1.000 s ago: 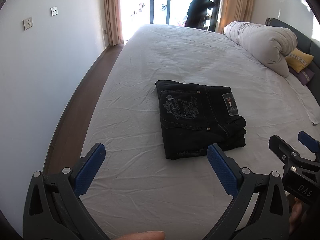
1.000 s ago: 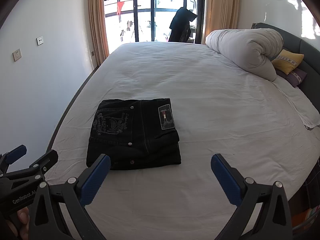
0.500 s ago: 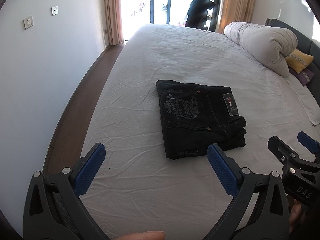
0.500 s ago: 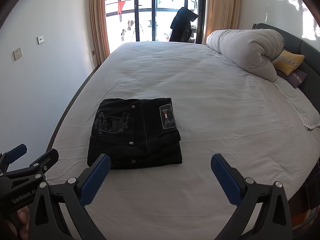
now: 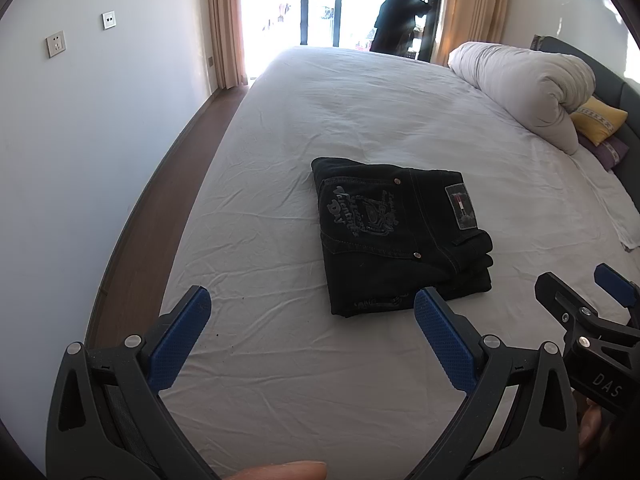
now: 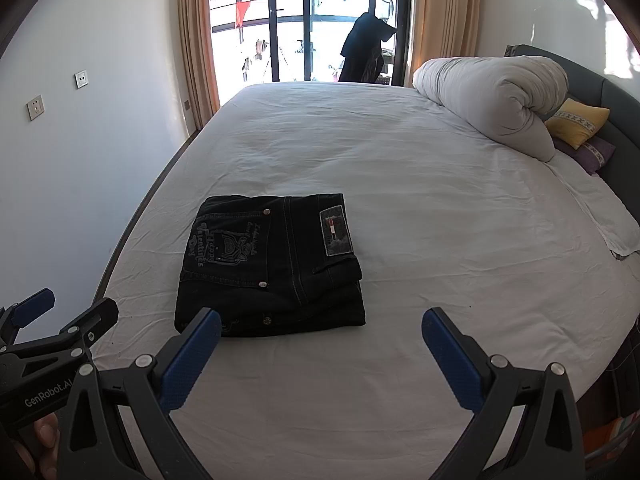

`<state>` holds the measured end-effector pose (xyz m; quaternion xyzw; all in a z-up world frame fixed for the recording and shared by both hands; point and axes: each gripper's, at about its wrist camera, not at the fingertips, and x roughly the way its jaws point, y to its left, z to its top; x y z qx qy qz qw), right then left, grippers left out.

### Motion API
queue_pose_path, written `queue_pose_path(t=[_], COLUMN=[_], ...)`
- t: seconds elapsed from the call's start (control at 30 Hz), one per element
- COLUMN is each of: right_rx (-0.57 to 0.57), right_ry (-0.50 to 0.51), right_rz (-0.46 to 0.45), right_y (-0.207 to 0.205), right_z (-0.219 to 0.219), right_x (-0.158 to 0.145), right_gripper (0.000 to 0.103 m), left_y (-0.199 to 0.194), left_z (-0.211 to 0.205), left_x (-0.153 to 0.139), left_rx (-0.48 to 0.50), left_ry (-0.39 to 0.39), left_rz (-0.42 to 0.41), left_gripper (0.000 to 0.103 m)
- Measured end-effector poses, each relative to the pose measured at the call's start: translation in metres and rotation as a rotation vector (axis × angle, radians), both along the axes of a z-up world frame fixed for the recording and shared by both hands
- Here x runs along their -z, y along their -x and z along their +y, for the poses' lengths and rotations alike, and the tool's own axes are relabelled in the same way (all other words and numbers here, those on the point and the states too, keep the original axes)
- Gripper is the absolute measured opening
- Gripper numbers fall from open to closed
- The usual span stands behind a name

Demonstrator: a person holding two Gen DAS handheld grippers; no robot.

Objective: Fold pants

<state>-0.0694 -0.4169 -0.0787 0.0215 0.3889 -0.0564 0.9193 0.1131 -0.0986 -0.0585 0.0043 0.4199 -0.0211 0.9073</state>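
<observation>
Black jeans lie folded into a compact rectangle on the white bed sheet, back pocket with grey print and a waist patch facing up; they also show in the right wrist view. My left gripper is open and empty, held above the sheet just short of the jeans' near edge. My right gripper is open and empty, near the jeans' front right corner. Each gripper shows at the edge of the other's view: the right gripper and the left gripper.
A rolled white duvet and a yellow pillow lie at the head of the bed on the right. A white wall and a strip of dark floor run along the left bed edge. Balcony doors stand beyond.
Both grippers have stayed open and nearly still. The jeans lie in the same spot, folded as before.
</observation>
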Motion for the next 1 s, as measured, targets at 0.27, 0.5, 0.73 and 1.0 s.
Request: queue_pose_path(t=[0.27, 0.5, 0.73, 1.0], right_rx=[-0.001, -0.001, -0.002, 0.004], right_ry=[0.0, -0.001, 0.0, -0.004], right_rz=[0.001, 0.001, 0.002, 0.007], right_y=[0.0008, 0.0013, 0.0005, 0.0045], right_z=[0.0003, 0.0006, -0.0007, 0.0019], right_x=[0.0003, 0.0004, -0.0005, 0.001], right_gripper=[0.103, 0.103, 0.103, 0.103], left_y=[0.0007, 0.0009, -0.0003, -0.0022], left_z=[-0.0001, 0.0002, 0.0007, 0.0051], left_x=[0.0008, 0.0016, 0.0029, 0.0046], left_rx=[-0.001, -0.004, -0.003, -0.003], left_ry=[0.004, 0.006, 0.01, 0.017], left_rz=[0.004, 0.012, 0.019, 0.018], left_gripper=[0.103, 0.103, 0.103, 0.103])
